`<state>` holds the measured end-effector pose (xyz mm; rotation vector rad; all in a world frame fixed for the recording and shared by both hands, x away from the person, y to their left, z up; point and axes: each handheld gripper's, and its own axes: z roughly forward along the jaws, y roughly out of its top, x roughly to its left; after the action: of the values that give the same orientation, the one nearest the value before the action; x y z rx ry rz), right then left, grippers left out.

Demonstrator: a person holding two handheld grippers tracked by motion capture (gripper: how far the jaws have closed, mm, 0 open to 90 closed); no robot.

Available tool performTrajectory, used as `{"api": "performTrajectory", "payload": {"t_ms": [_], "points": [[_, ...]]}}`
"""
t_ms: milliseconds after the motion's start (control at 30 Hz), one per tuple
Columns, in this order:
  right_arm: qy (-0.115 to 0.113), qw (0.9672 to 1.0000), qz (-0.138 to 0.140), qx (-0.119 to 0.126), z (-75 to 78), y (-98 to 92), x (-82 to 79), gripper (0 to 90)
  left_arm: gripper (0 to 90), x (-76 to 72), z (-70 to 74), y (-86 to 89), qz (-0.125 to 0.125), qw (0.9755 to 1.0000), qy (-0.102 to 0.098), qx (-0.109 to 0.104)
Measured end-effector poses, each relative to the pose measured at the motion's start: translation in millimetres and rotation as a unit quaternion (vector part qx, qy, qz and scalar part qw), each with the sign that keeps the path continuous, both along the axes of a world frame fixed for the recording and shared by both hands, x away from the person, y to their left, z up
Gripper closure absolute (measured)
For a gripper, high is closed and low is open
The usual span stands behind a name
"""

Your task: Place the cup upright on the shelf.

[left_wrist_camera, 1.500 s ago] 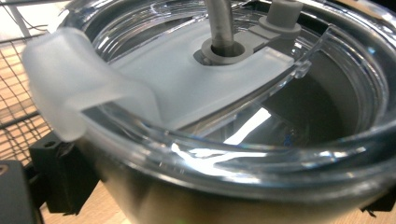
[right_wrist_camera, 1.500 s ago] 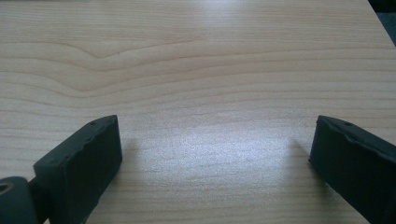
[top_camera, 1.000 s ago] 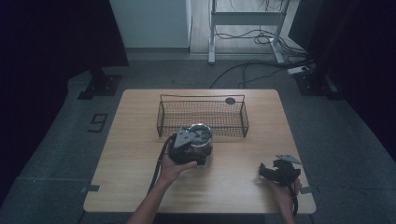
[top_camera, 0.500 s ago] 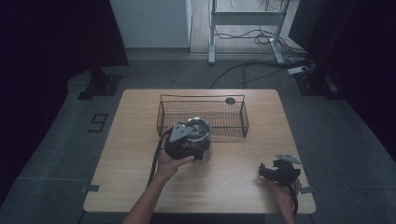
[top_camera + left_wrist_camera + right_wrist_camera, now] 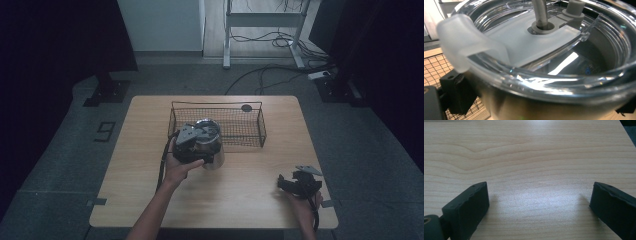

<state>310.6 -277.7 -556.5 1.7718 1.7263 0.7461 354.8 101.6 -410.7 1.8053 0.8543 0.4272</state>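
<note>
Two grippers share the wooden table (image 5: 150,200), and they are doing very different things. The left gripper (image 5: 192,145) is clamped on a metal tumbler (image 5: 210,145), one black jaw showing beside the cup's wall in the left gripper view while the other is largely hidden behind it, so the grasp is judged from the tumbler (image 5: 549,100) sitting tight against the camera. The person's left hand (image 5: 181,167) carries it at the near left corner of the wire basket (image 5: 220,125), probably just over or beside the rim; whether the cup's base is clear of the table cannot be told from above. Holding it there suggests the cup is bound for the basket, and gripping the body low, below the lid, leaves the top free and keeps the cup upright.

The right gripper (image 5: 298,184) rests low at the near right edge of the table, well apart from the cup, its jaws spread wide over bare wood in the right gripper view with nothing between them. It looks parked out of the way.

The tumbler is steel-coloured, with a clear plastic lid (image 5: 529,45) bearing a frosted sliding piece, a metal straw (image 5: 540,12) through a grey grommet, and a translucent tab at the rim. A small dark disc (image 5: 246,107) lies by the basket's far side.
</note>
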Motion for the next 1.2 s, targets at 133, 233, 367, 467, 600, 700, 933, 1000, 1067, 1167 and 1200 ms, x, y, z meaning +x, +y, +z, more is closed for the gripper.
{"api": "performTrajectory", "payload": {"t_ms": [133,233,367,467,600,700,933,1000,1067,1167,1200], "points": [[0.000,1.0000,0.000,0.000,0.0,0.0,0.0,1.9,4.0,5.0,2.5,1.6,0.001,1.0000,0.000,-0.002],[-0.001,1.0000,-0.001,0.000,-0.1,0.0,0.2,1.9,4.0,8.4,4.2,2.2,0.003,1.0000,-0.001,0.000],[0.002,1.0000,-0.002,0.000,0.3,-0.5,0.6,1.9,4.0,12.4,5.5,3.2,0.005,1.0000,-0.002,0.001],[0.002,1.0000,-0.003,0.000,0.3,-0.5,0.8,1.9,4.0,15.9,5.1,5.6,0.007,1.0000,-0.001,-0.001],[0.002,1.0000,-0.003,0.000,0.3,-0.6,0.8,1.9,4.0,21.2,4.4,8.5,0.010,0.9999,0.004,-0.003],[0.002,1.0000,-0.004,0.000,0.2,-0.5,0.9,1.9,4.0,22.8,4.8,9.7,0.012,0.9999,0.004,-0.003],[0.001,1.0000,-0.006,0.001,0.1,-0.5,0.9,1.9,4.0,26.5,8.8,11.8,0.014,0.9999,0.000,-0.003],[0.001,1.0000,-0.006,0.001,0.1,-0.5,0.9,1.9,4.0,27.5,10.6,12.6,0.014,0.9999,-0.002,-0.002],[0.002,1.0000,-0.006,0.001,0.3,-0.6,0.8,1.9,4.0,28.4,12.1,13.3,0.015,0.9999,-0.003,-0.003],[0.001,1.0000,-0.007,0.000,0.1,-0.8,1.2,1.9,4.0,29.5,15.0,15.9,0.017,0.9998,-0.006,-0.008],[0.001,1.0000,-0.007,0.000,0.2,-0.8,1.2,1.9,4.0,29.9,15.5,16.7,0.016,0.9998,-0.006,-0.010]]}}
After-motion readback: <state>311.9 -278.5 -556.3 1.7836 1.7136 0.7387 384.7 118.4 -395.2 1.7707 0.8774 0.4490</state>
